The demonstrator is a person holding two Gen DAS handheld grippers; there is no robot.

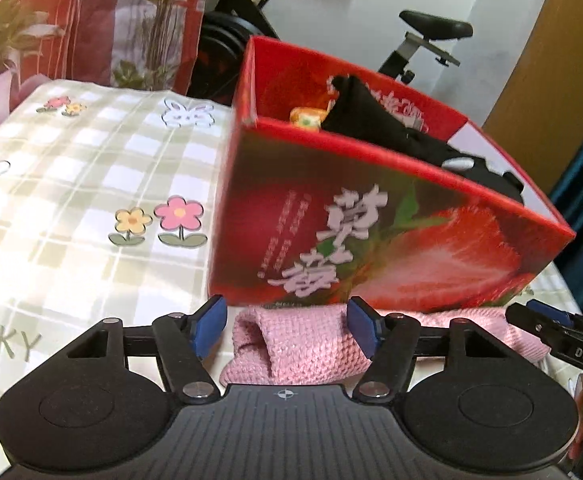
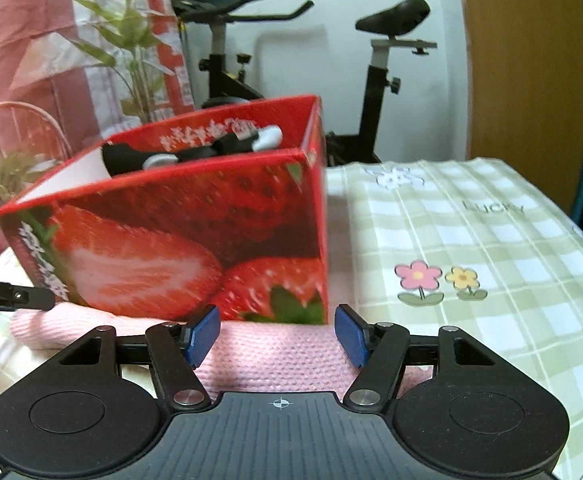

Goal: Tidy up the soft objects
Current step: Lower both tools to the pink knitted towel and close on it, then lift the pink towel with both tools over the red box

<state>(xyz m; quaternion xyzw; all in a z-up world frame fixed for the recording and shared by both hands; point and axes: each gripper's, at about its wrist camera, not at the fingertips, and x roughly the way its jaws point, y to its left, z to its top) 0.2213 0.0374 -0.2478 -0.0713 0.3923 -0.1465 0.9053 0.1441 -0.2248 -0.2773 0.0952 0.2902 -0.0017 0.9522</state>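
Note:
A pink knitted cloth (image 1: 303, 344) lies on the checked sheet in front of a red strawberry box (image 1: 391, 232). My left gripper (image 1: 285, 330) is open, its blue pads on either side of the cloth's left end. My right gripper (image 2: 277, 338) is open over the cloth's other end (image 2: 275, 356), close to the box (image 2: 195, 240). The box holds black fabric (image 1: 371, 120) with white parts and a small orange item (image 1: 307, 118). The right gripper's tip (image 1: 551, 328) shows at the right edge of the left wrist view.
The checked sheet (image 1: 71, 200) with flower and rabbit prints spreads left of the box and to its right in the right wrist view (image 2: 471, 240). An exercise bike (image 2: 375, 80) stands behind. Patterned red fabric (image 1: 91, 20) hangs at the back left.

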